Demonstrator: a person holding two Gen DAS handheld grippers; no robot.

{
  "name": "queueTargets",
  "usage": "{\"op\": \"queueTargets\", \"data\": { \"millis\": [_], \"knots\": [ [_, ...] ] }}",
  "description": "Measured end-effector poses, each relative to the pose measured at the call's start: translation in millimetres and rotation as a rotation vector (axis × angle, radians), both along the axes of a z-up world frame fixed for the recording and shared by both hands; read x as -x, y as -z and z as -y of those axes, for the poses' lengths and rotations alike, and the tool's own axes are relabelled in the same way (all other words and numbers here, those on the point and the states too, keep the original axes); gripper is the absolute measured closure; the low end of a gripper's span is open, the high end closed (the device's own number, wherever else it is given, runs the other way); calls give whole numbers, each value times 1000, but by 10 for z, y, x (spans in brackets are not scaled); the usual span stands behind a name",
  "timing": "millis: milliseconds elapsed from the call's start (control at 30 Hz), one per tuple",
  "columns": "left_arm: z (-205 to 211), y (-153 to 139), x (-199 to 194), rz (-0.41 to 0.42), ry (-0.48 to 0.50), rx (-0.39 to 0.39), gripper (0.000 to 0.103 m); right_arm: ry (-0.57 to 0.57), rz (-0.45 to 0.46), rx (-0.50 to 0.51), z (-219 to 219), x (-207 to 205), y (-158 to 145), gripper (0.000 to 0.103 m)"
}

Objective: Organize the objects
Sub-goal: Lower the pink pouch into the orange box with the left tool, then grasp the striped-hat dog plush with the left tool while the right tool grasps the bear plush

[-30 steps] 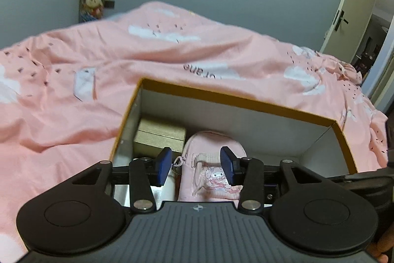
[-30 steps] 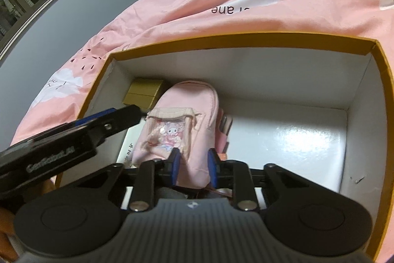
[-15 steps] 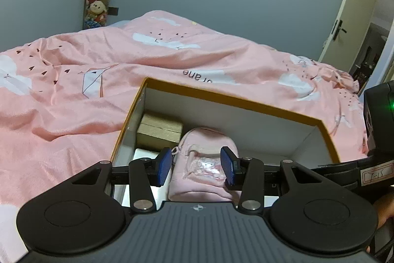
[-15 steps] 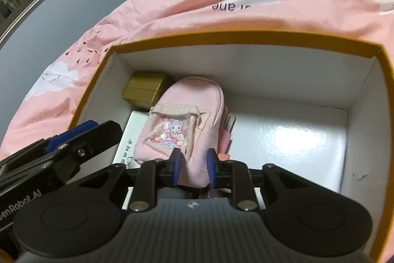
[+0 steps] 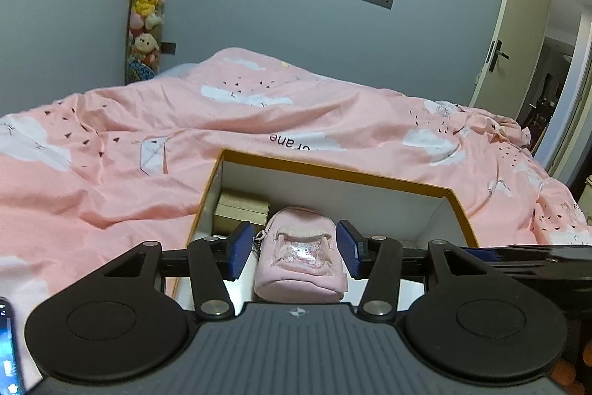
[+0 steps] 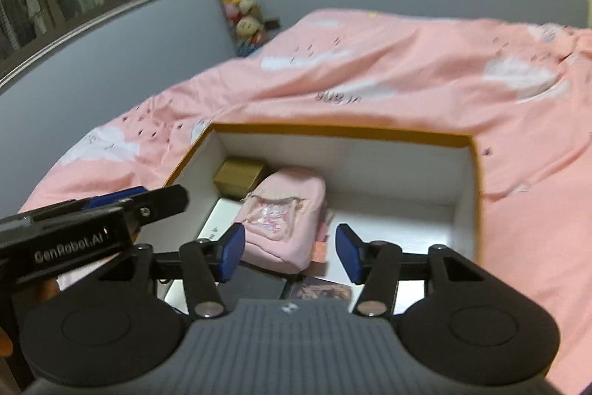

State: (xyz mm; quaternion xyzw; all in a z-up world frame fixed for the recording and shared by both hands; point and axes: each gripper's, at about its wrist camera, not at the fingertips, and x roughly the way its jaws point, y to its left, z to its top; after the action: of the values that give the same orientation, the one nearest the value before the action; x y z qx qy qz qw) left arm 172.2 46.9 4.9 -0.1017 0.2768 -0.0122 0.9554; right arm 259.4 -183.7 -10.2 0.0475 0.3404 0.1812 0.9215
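Observation:
A small pink backpack [image 5: 299, 258] [image 6: 285, 217] lies flat inside an orange-rimmed cardboard box [image 5: 333, 173] [image 6: 333, 130] on the pink bedspread. A gold box [image 5: 242, 211] [image 6: 240, 174] sits in its far left corner. My left gripper [image 5: 295, 252] hovers over the near edge. Its jaws are opening, with gaps between the pads and the backpack beyond them. My right gripper [image 6: 289, 252] is also opening, its blue pads clear of the backpack, which lies further in. The left gripper's fingers [image 6: 148, 206] show at the left of the right wrist view.
Under the backpack lie a white flat item [image 6: 218, 224], a dark flat item [image 6: 255, 287] and a picture card [image 6: 322, 291]. The box's right half shows bare white floor [image 6: 399, 228]. Hanging plush toys [image 5: 148, 13] and a door [image 5: 495, 50] line the far wall.
The right jaws, close together at the backpack's near end before, have spread wide and drawn back and up. The left gripper widened a little and also pulled back and up.

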Motion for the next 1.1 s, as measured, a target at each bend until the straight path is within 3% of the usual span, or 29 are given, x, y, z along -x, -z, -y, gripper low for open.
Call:
{"op": "queueTargets", "data": {
  "millis": [233,333,567,800,1000,1100],
  "knots": [
    [108,-120,269,33,4,-101,44,70,136,57,118,541,-117,43],
    [94,-130,372,8,29,-74,40,96,136,65,157,704,-101,39],
    [29,-29,600,-83,115,-12,40,129,7,13,296,992,84,39],
    [-71,266,801,-231,180,104,40,138,-117,44,307,1288,357,39],
    [-109,514,899,-355,233,188,42,153,-235,44,348,1395,599,56],
    [-31,599,883,-396,280,209,42,172,-258,35,385,1389,652,57]
  ]
}}
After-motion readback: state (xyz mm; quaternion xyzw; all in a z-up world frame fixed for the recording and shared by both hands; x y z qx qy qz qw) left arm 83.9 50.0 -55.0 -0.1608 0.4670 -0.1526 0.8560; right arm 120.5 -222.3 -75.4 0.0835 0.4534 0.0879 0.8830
